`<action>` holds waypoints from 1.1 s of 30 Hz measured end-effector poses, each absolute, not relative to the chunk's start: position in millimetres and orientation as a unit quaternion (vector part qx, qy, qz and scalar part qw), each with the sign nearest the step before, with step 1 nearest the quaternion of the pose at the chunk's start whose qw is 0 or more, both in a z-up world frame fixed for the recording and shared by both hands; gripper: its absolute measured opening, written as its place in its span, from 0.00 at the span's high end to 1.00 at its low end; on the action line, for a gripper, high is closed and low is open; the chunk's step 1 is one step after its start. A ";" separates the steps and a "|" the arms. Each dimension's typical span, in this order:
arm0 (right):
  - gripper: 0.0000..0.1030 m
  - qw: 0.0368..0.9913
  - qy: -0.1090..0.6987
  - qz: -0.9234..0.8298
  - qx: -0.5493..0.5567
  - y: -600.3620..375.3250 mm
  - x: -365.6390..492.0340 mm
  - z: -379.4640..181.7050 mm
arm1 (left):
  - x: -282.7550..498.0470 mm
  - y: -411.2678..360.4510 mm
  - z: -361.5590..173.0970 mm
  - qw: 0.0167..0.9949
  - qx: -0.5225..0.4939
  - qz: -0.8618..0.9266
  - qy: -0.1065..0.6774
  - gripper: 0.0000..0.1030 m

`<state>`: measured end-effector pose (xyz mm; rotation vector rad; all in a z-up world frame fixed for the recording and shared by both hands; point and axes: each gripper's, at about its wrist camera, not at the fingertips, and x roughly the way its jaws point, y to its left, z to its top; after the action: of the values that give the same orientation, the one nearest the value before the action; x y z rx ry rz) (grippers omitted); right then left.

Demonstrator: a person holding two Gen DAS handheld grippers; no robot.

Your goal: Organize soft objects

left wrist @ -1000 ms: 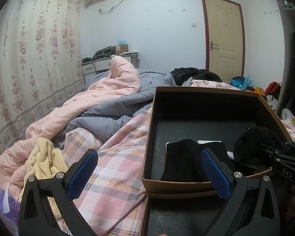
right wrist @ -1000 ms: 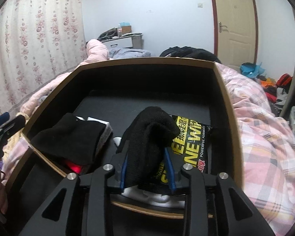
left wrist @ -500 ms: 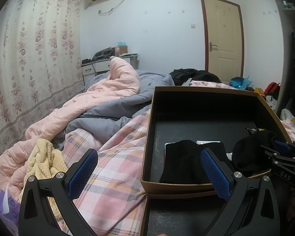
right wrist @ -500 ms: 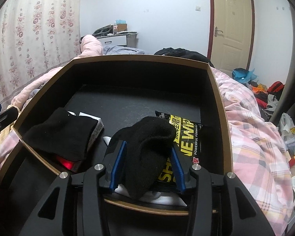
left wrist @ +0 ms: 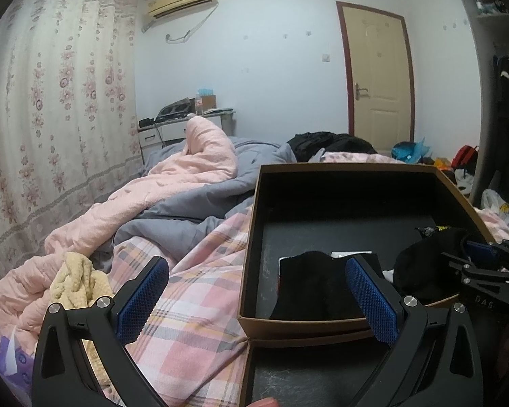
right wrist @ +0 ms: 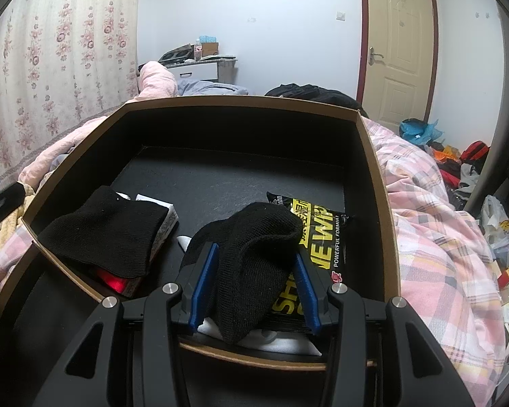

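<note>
From the left wrist camera, the left gripper [left wrist: 256,291] is spread wide with nothing between its two blue pads. One pad hangs over the pink plaid bedsheet [left wrist: 193,291], the other over the near edge of one open cardboard box [left wrist: 342,168] with a black interior, which sits on the bed at about 3 o'clock. Inside the box, two black socks show: one flat sock [left wrist: 308,285] near the front wall, and a second sock [left wrist: 420,268] at 4 o'clock, where the right gripper [left wrist: 471,254] reaches in. One crumpled yellow towel [left wrist: 76,285] lies on the bed at 8 o'clock, beside one pink quilt [left wrist: 173,186] and one grey quilt [left wrist: 186,217].

From the right wrist camera, the right gripper [right wrist: 254,288] sits at a narrow-to-medium spread, its two blue pads on either side of the second sock [right wrist: 254,257]; the cloth slumps between them over the box's near wall, and I cannot tell whether the pads pinch it. One black and yellow wipes packet [right wrist: 319,237] lies under that sock. At 9 o'clock, the flat sock [right wrist: 108,230] drapes over one small white carton [right wrist: 168,222]. The box wall [right wrist: 376,183] rises at 2 o'clock.
</note>
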<state>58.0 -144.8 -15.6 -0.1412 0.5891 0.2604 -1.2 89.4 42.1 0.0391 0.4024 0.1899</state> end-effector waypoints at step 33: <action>0.34 0.952 0.281 0.107 -0.062 -149.9 55.4 -15.4 | -1.6 65.7 37.8 0.974 0.083 0.096 0.187 0.00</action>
<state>55.4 -149.9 -15.4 -0.1263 0.5706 0.2169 -1.6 65.7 37.8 0.1670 0.3780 0.1947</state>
